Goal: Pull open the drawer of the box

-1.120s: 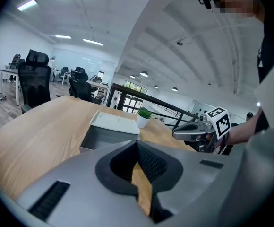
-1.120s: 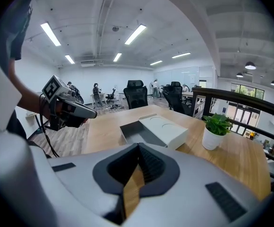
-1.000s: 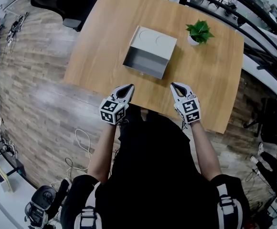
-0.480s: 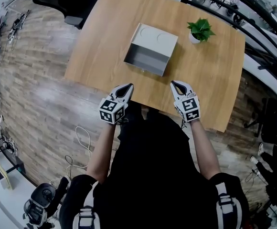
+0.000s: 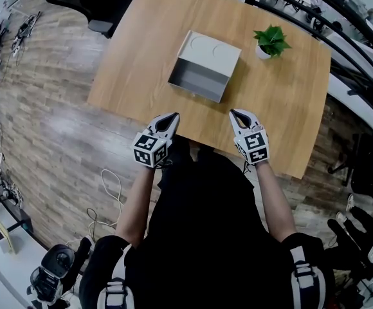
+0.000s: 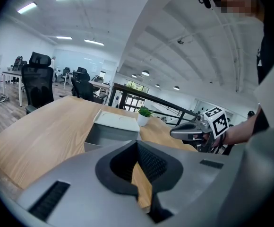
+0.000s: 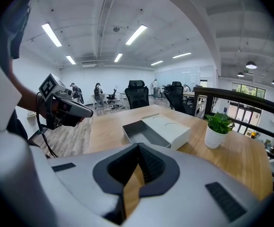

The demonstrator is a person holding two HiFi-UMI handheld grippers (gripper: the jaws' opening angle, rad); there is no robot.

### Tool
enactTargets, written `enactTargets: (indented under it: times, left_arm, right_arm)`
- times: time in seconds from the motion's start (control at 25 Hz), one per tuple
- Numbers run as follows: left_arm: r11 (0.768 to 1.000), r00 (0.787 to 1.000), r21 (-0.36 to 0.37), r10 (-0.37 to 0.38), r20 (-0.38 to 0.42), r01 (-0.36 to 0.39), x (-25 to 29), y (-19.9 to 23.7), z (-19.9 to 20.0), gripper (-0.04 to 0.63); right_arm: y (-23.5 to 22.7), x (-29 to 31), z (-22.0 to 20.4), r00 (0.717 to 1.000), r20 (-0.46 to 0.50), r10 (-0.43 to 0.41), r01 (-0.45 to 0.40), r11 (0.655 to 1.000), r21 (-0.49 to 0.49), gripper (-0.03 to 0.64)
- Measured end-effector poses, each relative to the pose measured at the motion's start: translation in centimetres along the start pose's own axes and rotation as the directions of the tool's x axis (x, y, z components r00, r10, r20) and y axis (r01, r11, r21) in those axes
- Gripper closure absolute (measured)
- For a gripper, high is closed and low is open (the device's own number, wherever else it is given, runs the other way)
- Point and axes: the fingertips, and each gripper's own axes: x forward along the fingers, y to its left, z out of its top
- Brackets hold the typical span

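Judging by the layout, the drawer (image 5: 197,82) is taken as already pulled out of the box (image 5: 212,53) at mid-table (image 5: 128,63), with left gripper (image 5: 172,118) and right gripper (image 5: 235,114) clenched empty, well apart from it.

White box (image 5: 212,54), grey drawer (image 5: 196,83), tan wood-grain table (image 5: 141,63), green plant (image 5: 271,39)

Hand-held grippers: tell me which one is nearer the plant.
The right hand-held gripper: the plant stands on its side of the table; the left hand-held gripper lies farther away.
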Motion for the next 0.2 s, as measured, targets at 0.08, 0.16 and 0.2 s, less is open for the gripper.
enactTargets:
  times: [0.08, 0.16, 0.2]
  left_arm:
    - [1.000, 1.000, -0.002, -0.002, 0.002, 0.002, -0.09, -0.20, 0.04, 0.574]
    - [1.000, 1.000, -0.006, -0.004, 0.002, 0.004, -0.09, -0.45, 0.15, 0.574]
    - [1.000, 1.000, -0.009, -0.005, 0.003, 0.005, -0.08, -0.58, 0.21, 0.574]
  right_arm:
    - [0.07, -0.07, -0.03, 1.000, -0.002, 0.002, -0.002, 1.000, -0.001, 0.594]
    - [0.14, -0.15, -0.05, 1.000, -0.004, 0.004, -0.004, 1.000, -0.002, 0.594]
    - [0.17, -0.19, -0.06, 1.000, -0.004, 0.005, -0.005, 1.000, -0.002, 0.594]
